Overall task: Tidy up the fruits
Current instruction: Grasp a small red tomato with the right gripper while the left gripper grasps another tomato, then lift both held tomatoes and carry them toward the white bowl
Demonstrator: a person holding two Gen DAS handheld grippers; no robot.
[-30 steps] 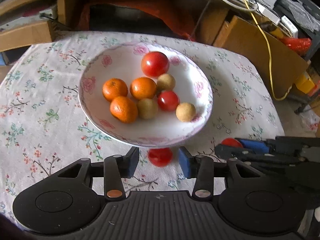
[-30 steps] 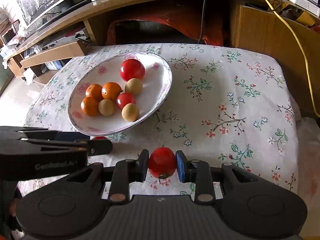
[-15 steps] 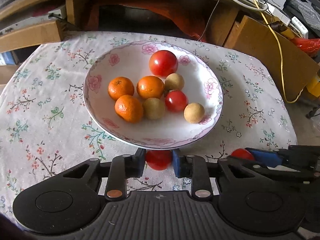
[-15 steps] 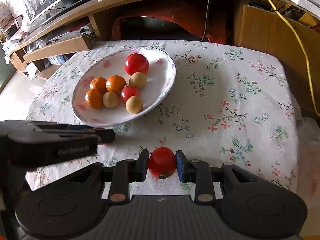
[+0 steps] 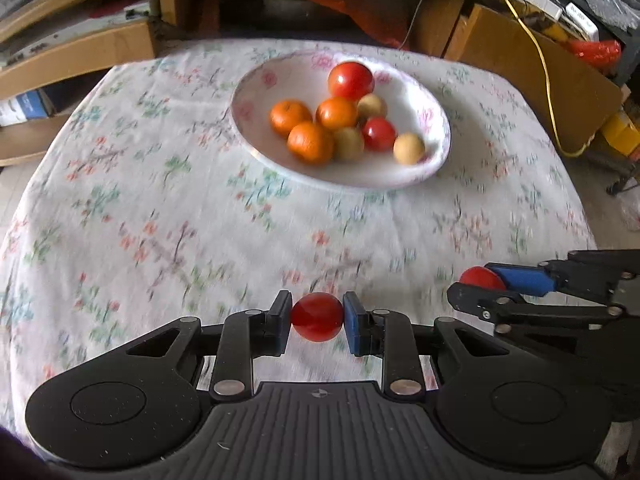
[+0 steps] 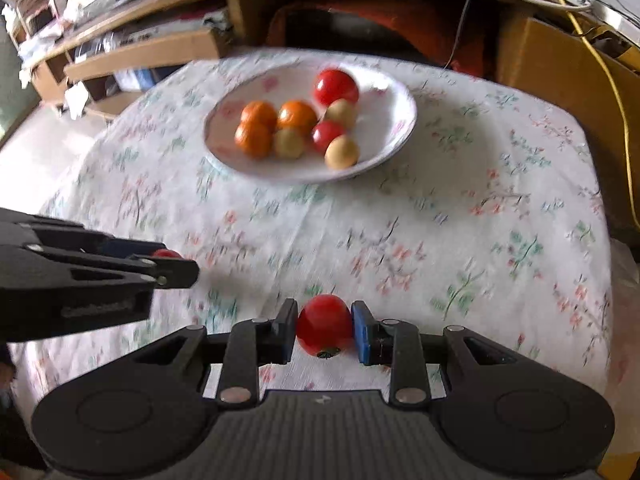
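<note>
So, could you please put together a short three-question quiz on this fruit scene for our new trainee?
1. True or false: the left hand-held gripper is shut on a red tomato.
2. How many oranges lie in the floral bowl? A) two B) three C) five
3. Fill in: the right hand-held gripper holds a ____.

Key: 1 true; 2 B; 3 tomato, red, with its stem end facing down.
</note>
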